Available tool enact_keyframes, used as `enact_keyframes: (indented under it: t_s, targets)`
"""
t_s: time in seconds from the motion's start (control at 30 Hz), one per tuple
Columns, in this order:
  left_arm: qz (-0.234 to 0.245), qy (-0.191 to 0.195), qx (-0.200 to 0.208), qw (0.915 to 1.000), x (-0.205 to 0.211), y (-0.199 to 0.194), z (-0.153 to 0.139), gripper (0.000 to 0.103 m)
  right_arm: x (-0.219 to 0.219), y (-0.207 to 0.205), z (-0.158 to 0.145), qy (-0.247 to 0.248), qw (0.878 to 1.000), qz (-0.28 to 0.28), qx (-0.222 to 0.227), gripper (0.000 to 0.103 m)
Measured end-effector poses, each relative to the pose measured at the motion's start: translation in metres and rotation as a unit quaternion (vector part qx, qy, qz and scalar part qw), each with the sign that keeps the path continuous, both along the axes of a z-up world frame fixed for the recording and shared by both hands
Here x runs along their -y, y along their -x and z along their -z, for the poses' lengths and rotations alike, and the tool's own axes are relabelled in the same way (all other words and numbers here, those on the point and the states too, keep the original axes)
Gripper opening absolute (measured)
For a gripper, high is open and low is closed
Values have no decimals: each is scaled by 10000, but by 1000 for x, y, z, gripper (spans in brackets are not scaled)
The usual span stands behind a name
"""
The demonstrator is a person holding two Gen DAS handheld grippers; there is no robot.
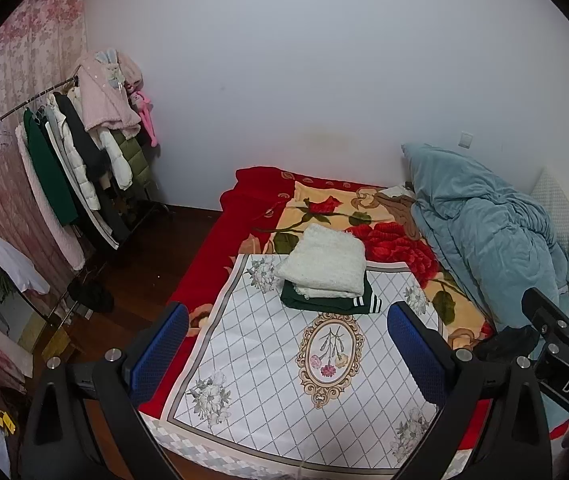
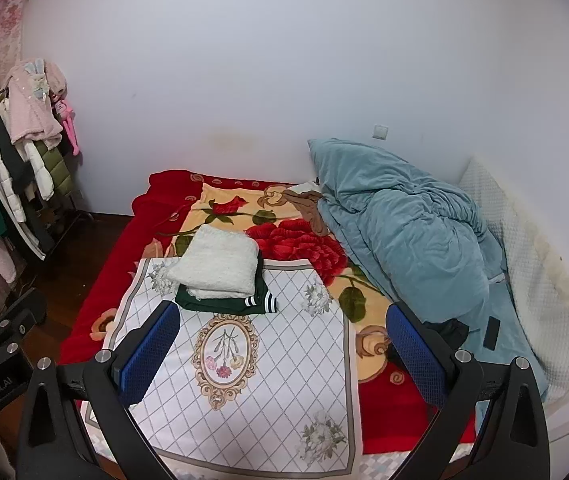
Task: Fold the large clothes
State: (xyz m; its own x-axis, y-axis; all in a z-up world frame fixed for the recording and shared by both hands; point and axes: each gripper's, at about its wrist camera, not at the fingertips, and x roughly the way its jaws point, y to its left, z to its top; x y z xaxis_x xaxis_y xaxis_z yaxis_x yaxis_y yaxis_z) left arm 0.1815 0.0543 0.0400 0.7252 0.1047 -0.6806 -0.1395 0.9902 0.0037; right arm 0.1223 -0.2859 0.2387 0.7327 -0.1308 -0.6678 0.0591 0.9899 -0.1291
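A folded white fluffy garment [image 1: 326, 266] [image 2: 216, 268] lies on top of a folded dark green garment [image 1: 332, 304] [image 2: 224, 304] with white-striped cuffs. Both rest at the far edge of a white diamond-patterned cloth [image 1: 284, 364] [image 2: 268, 392] spread on the bed. My left gripper [image 1: 288, 354] hovers open above the near part of that cloth, with nothing between its blue pads. My right gripper [image 2: 284, 354] is likewise open and empty, held above the cloth just short of the stack. The right gripper's body [image 1: 564, 336] shows at the right edge of the left wrist view.
A red floral blanket [image 1: 388, 240] [image 2: 296, 236] covers the bed. A crumpled blue duvet [image 1: 484, 232] [image 2: 404, 232] lies along the right side, with a dark item [image 2: 492, 332] on it. A clothes rack [image 1: 76, 160] [image 2: 16, 168] with hanging coats stands at the left, over wooden floor [image 1: 152, 256].
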Motion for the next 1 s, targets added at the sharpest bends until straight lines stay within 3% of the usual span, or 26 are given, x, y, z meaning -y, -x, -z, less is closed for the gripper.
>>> enact_keyframes:
  t_s: [1.0]
  targets:
    - [-40, -36, 145, 9999, 0, 2, -11, 103, 2, 6, -6, -22, 9999, 66, 115, 103]
